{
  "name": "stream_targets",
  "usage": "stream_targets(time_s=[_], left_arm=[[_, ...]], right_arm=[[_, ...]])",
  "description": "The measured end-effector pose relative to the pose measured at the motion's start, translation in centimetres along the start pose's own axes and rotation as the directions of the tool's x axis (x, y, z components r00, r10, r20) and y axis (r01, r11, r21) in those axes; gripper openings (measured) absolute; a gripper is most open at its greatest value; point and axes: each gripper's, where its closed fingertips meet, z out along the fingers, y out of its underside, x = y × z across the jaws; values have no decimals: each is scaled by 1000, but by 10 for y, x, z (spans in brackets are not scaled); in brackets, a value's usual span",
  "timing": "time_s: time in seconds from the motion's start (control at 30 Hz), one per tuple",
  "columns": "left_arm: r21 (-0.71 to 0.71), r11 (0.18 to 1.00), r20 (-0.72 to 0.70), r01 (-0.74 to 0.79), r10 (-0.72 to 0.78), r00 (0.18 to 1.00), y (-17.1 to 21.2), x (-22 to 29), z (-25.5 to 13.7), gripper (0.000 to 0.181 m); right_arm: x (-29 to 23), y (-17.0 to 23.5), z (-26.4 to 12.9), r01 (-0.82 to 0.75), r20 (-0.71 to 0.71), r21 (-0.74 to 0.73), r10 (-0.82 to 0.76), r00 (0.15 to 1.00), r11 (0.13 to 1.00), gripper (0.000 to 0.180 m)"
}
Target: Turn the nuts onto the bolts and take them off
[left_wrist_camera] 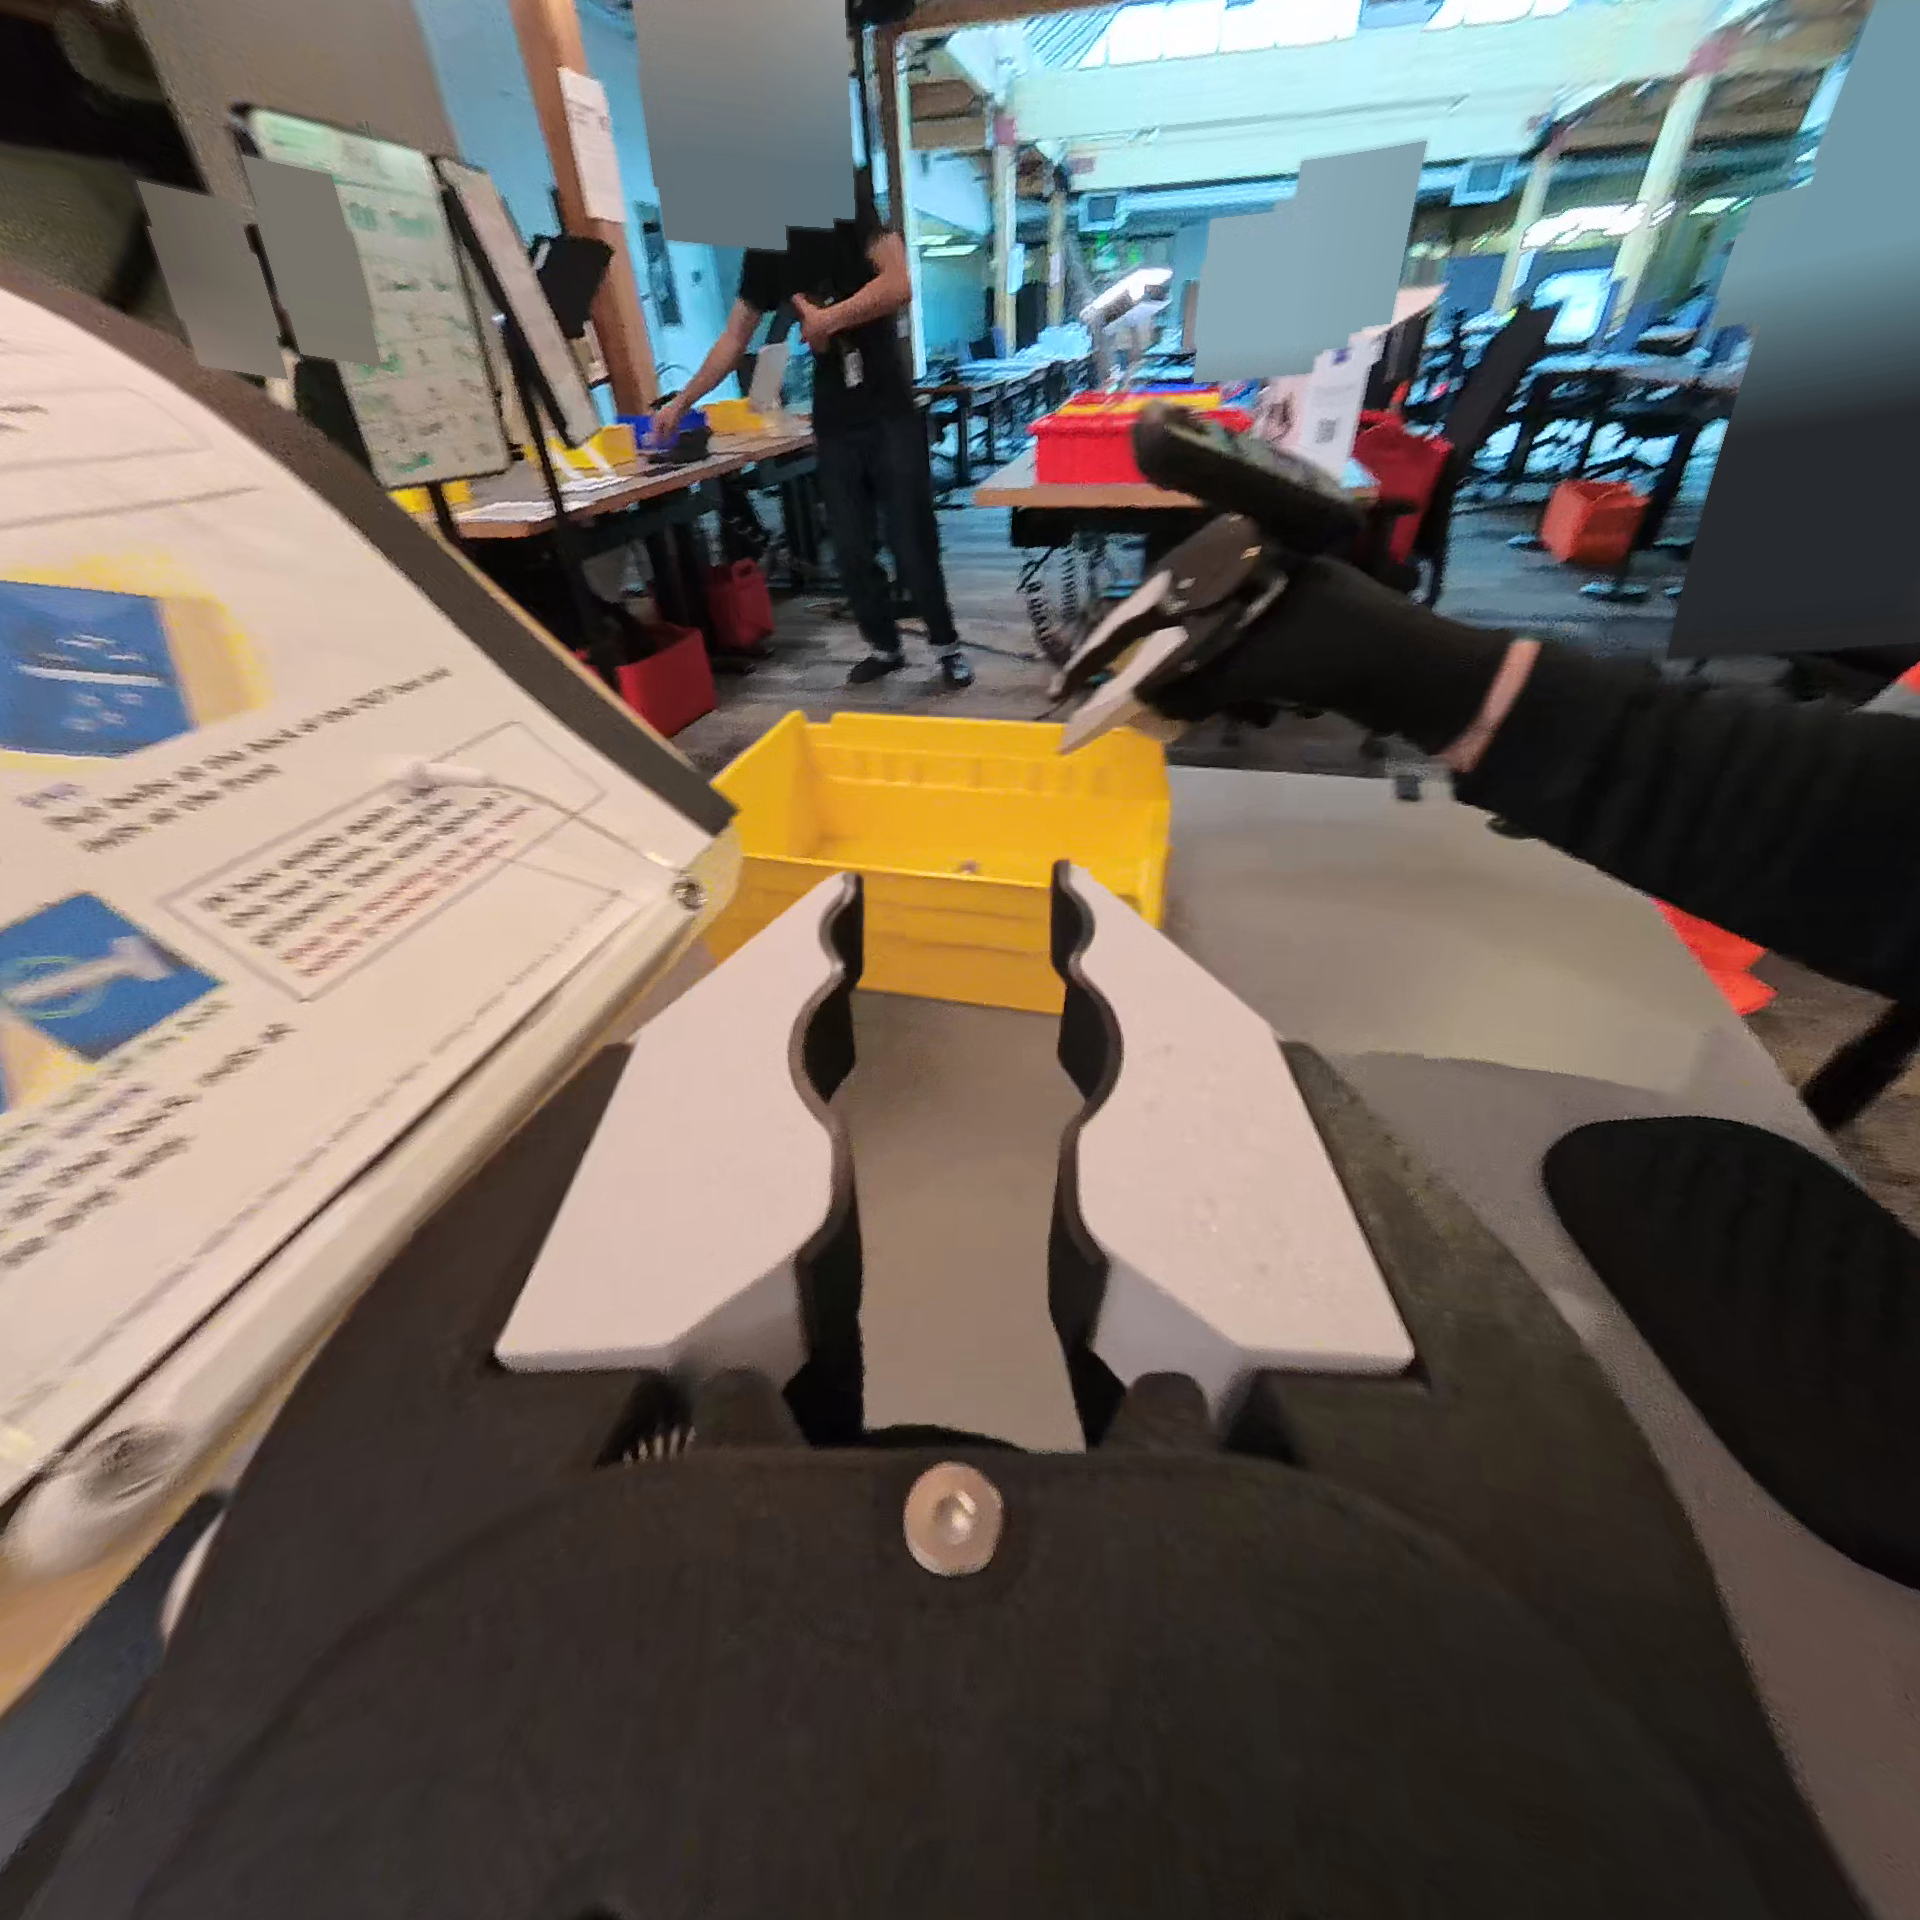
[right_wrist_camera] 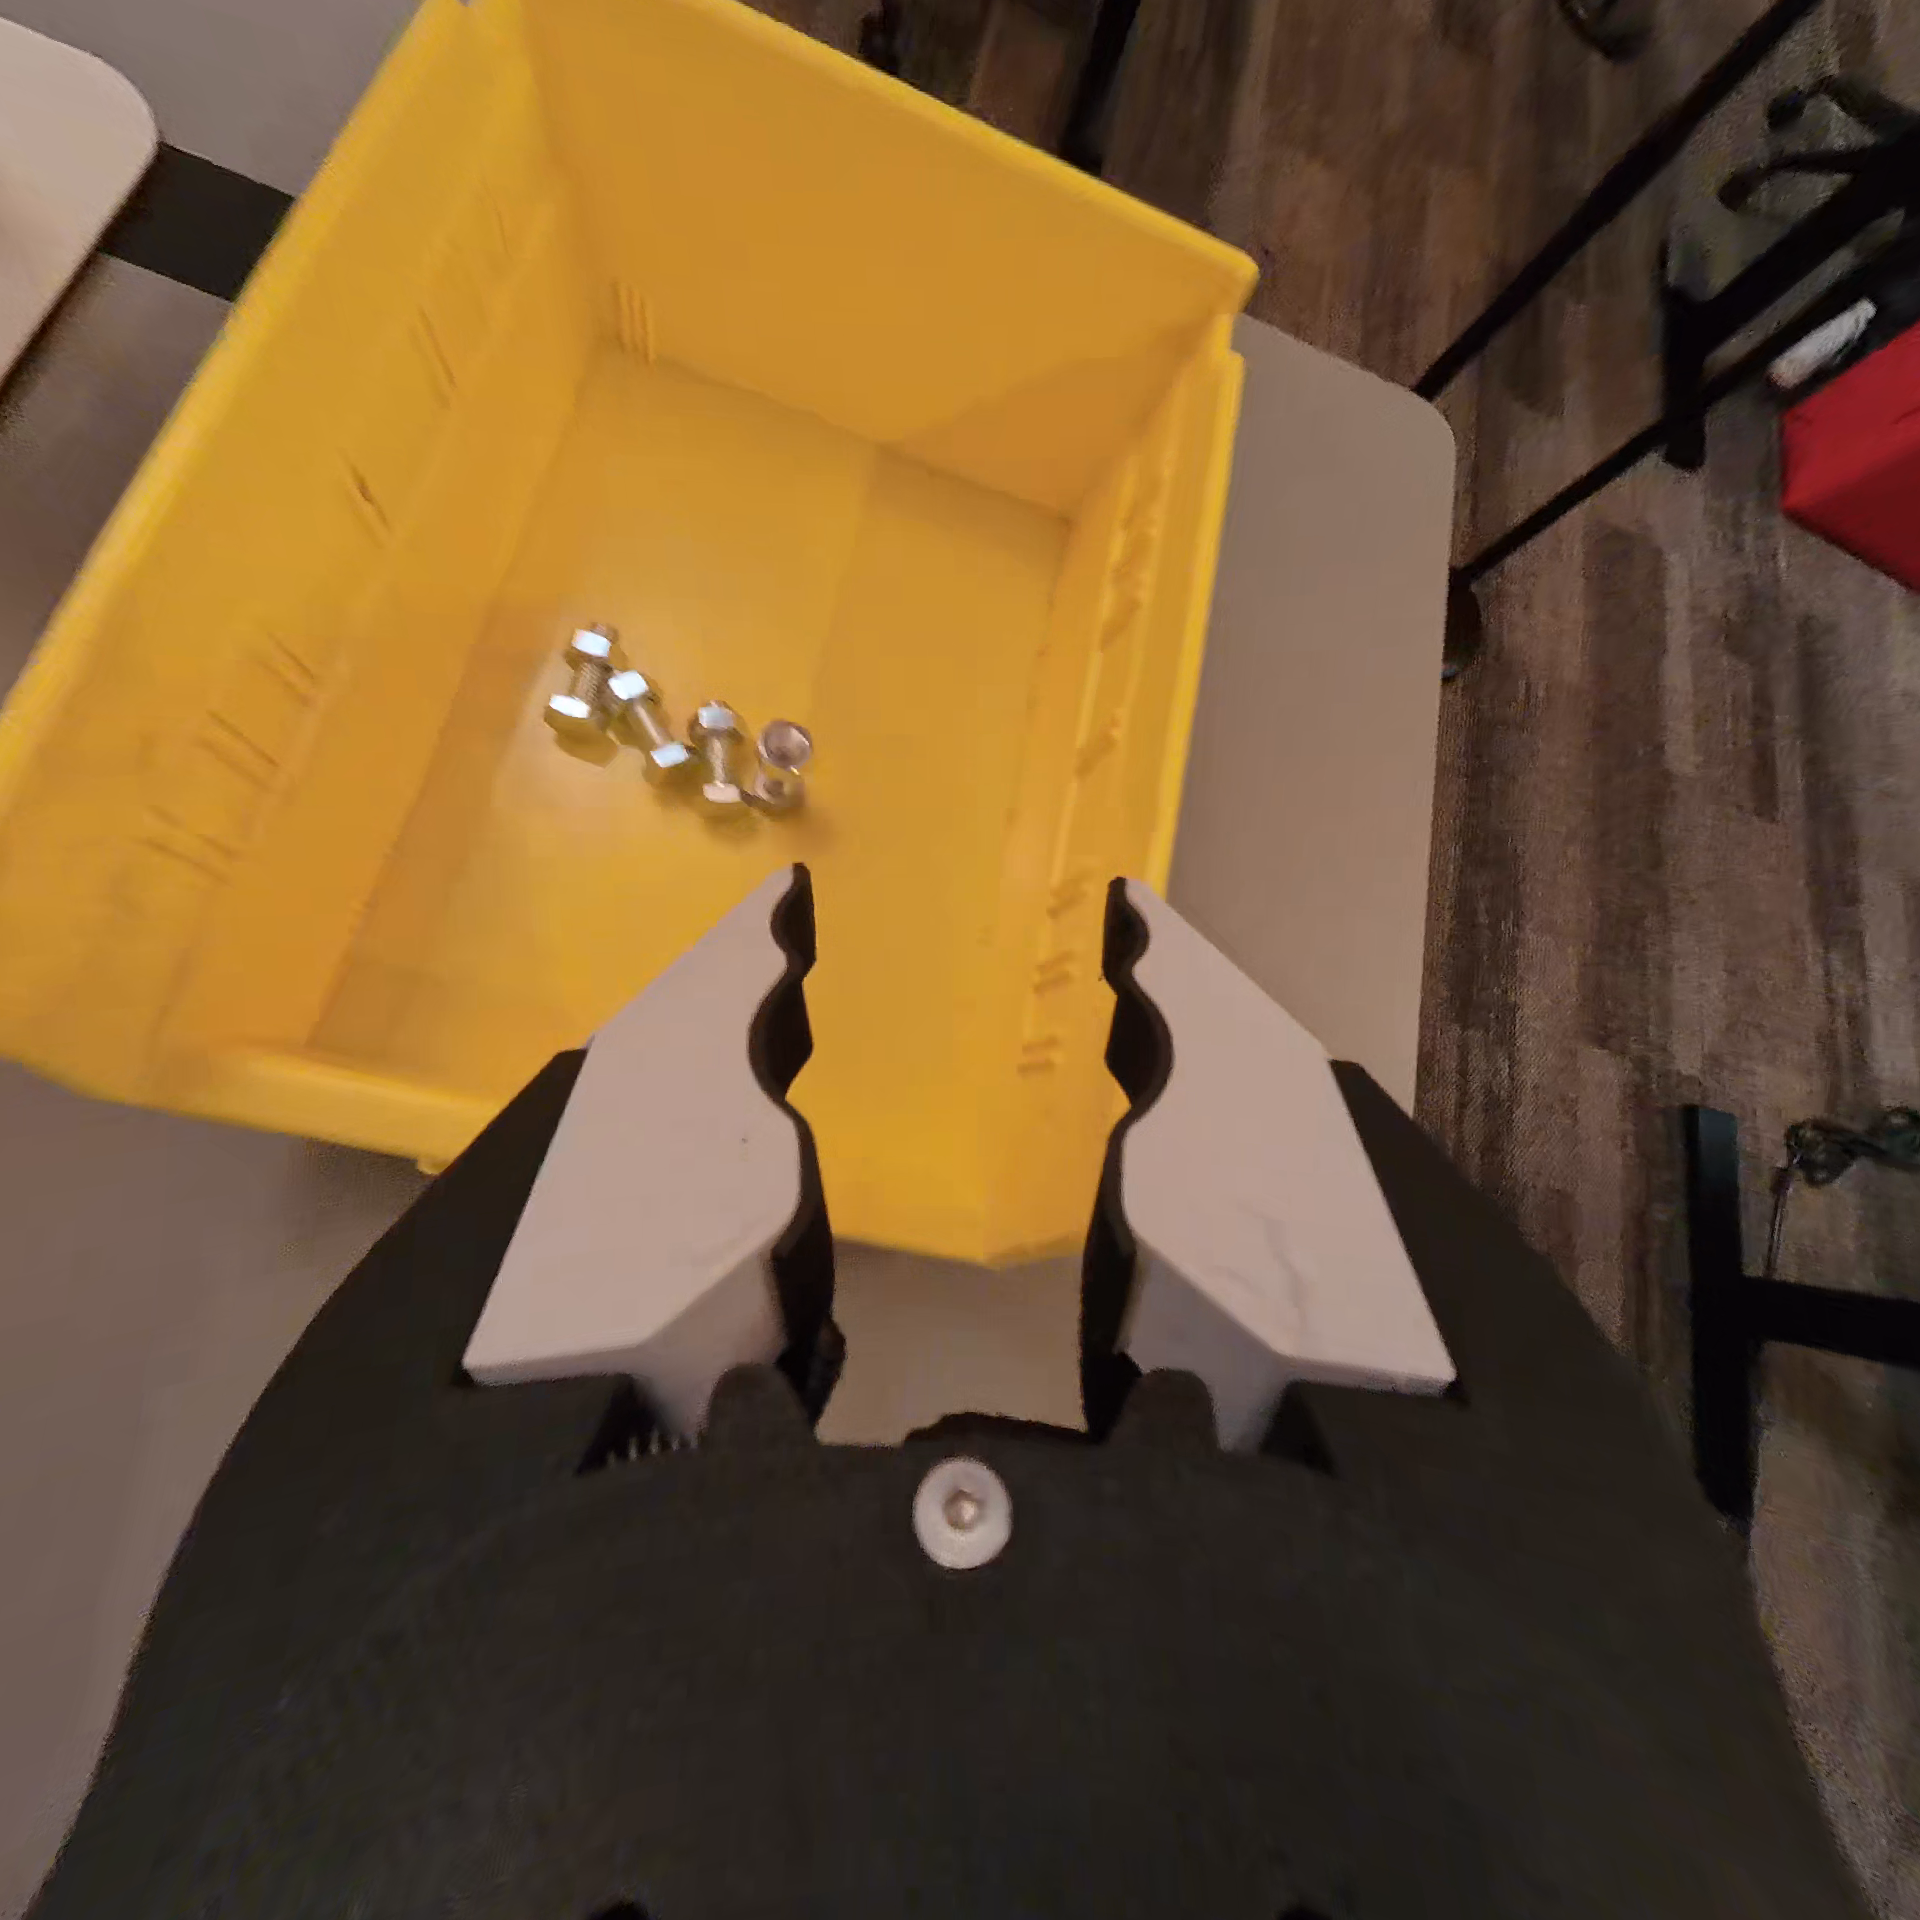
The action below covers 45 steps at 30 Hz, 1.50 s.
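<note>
A yellow bin stands on a grey table. Several silver bolts with nuts on them lie in a cluster on its floor. My right gripper is open and empty, held above the bin's near right part, pointing down into it. In the left wrist view the same bin is ahead, and the right gripper, held by a black-gloved hand, hovers over its far right rim. My left gripper is open and empty, low over the table, short of the bin's near wall.
A tilted instruction board stands close on the left of my left gripper. The grey table's right edge drops to a wood floor. A person stands at benches far behind, with red bins. Some 40 cm of space lies between my two pairs of fingers.
</note>
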Motion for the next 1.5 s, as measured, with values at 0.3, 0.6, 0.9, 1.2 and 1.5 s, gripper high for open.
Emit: stream_targets(time_s=[0.3,0.6,0.9,1.2,1.5], left_arm=[[-240,970,441,-29,136,887,-6,-82,-134,55],[-303,889,819,345,58,571,93,-141,-345,84],[-165,813,941,559,-39,335,173,-138,-466,93],[-100,777,930,622,-149,336,204,-138,-475,85],[-45,747,837,664,-335,434,223,-131,-440,45]], right_arm=[[28,59,8,-130,16,-14,130,991,991,56],[7,82,37,-114,145,-65,122,982,991,42],[4,83,45,-149,201,-39,154,967,988,22],[6,84,46,-142,210,-48,149,966,989,18],[1,88,42,-143,220,-62,153,963,988,7]])
